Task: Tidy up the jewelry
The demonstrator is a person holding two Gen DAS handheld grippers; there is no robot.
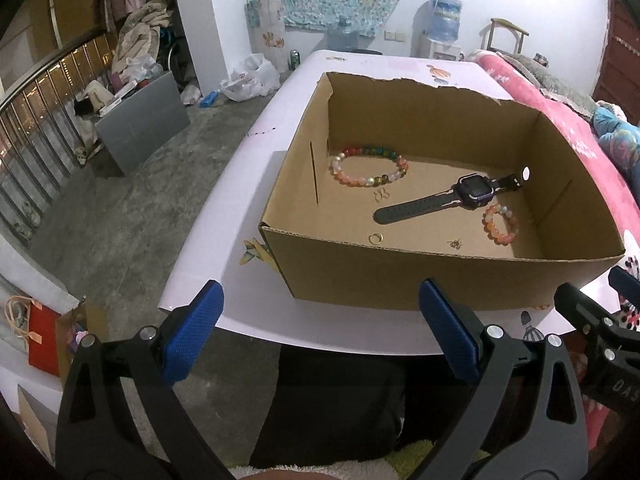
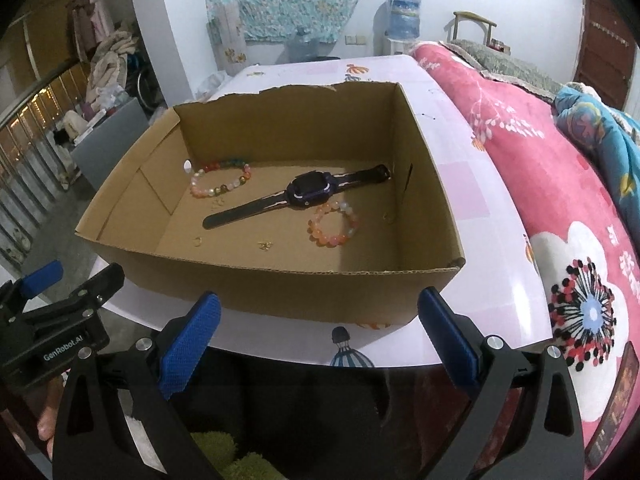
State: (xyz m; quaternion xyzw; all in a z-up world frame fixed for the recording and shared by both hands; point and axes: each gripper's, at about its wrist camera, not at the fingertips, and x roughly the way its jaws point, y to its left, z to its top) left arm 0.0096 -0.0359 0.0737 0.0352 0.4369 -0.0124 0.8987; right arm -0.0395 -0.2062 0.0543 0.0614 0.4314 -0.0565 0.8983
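Two blue-padded black tools hang side by side off the near edge of the pale pink glossy table [image 1: 224, 184], both with jaws spread wide and holding nothing: the left tool [image 1: 320, 312] faces the box's near-left corner, the right tool [image 2: 320, 316] its near wall. Between and beyond them sits the open brown cardboard box [image 1: 400, 272], which already holds all the jewellery in view. Going from left to right across its floor in the left wrist view: a large multicoloured beaded bracelet [image 1: 368, 166] lies flat in the far-left corner, a small gold ring [image 1: 375, 238] rests near the front wall, a black wristwatch with a dark strap [image 1: 448, 200] stretches diagonally through the middle, a tiny gold trinket [image 1: 454, 244] lies near the front, and a smaller orange-pink beaded bracelet [image 1: 500, 224] sits just right of the watch, apart from it. The pieces lie spread rather than heaped, likely so each stays easy to pick. This layout fits either jewellery gathered into the box or jewellery waiting to be sorted out of it.
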